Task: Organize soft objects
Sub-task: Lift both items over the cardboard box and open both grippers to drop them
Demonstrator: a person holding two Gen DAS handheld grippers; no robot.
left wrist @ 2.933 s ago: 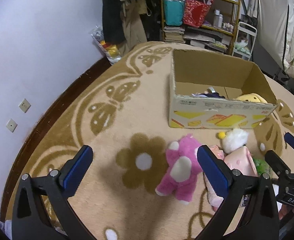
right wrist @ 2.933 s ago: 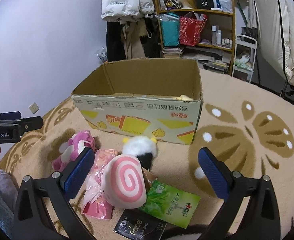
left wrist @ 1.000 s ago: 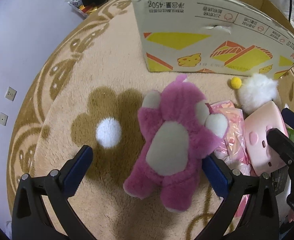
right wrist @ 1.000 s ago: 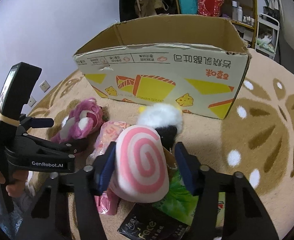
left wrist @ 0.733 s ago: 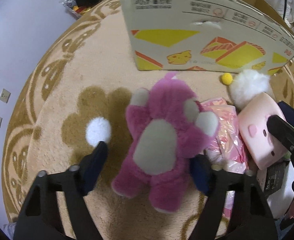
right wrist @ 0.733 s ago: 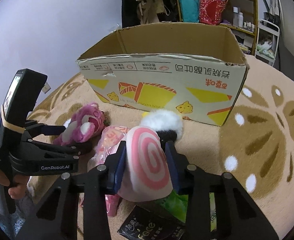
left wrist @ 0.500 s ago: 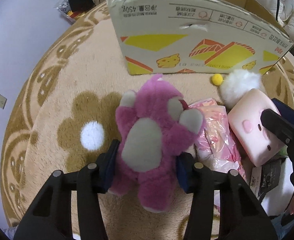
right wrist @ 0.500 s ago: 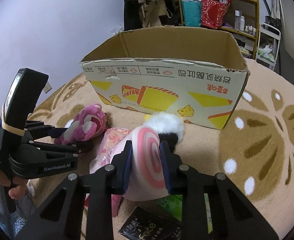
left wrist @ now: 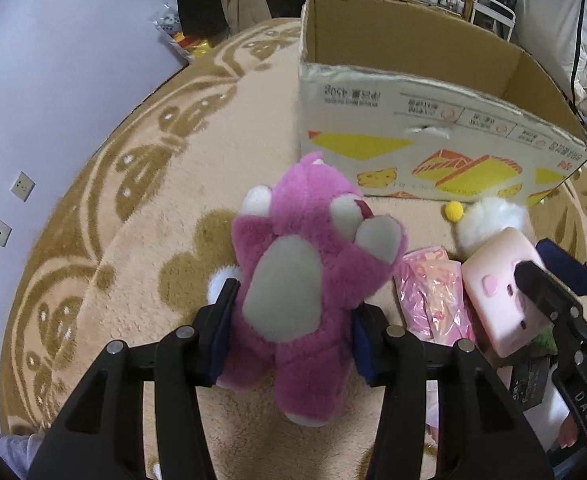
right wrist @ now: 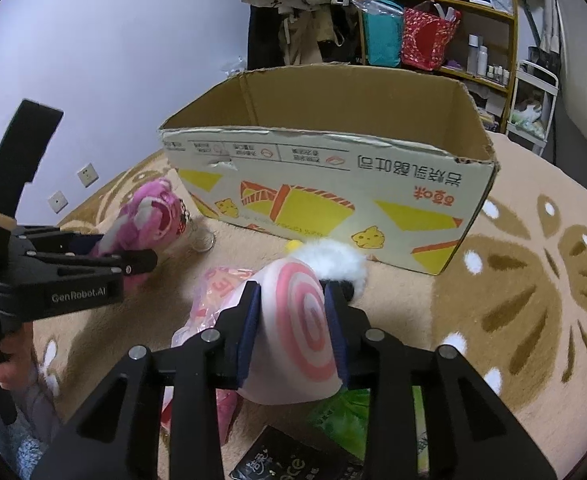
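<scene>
Pink bear (left wrist: 293, 300) between left tongs (left wrist: 289, 336)

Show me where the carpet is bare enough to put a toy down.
Bare carpet lies left of the pink bear, toward the wall, and right of the cardboard box. Crowded: the strip before the box, with pink bag, white pom-pom and packets.

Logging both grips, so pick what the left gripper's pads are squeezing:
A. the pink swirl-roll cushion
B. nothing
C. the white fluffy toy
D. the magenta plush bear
D: in the left wrist view the left gripper has both blue pads pressed into the sides of the magenta plush bear.
</scene>
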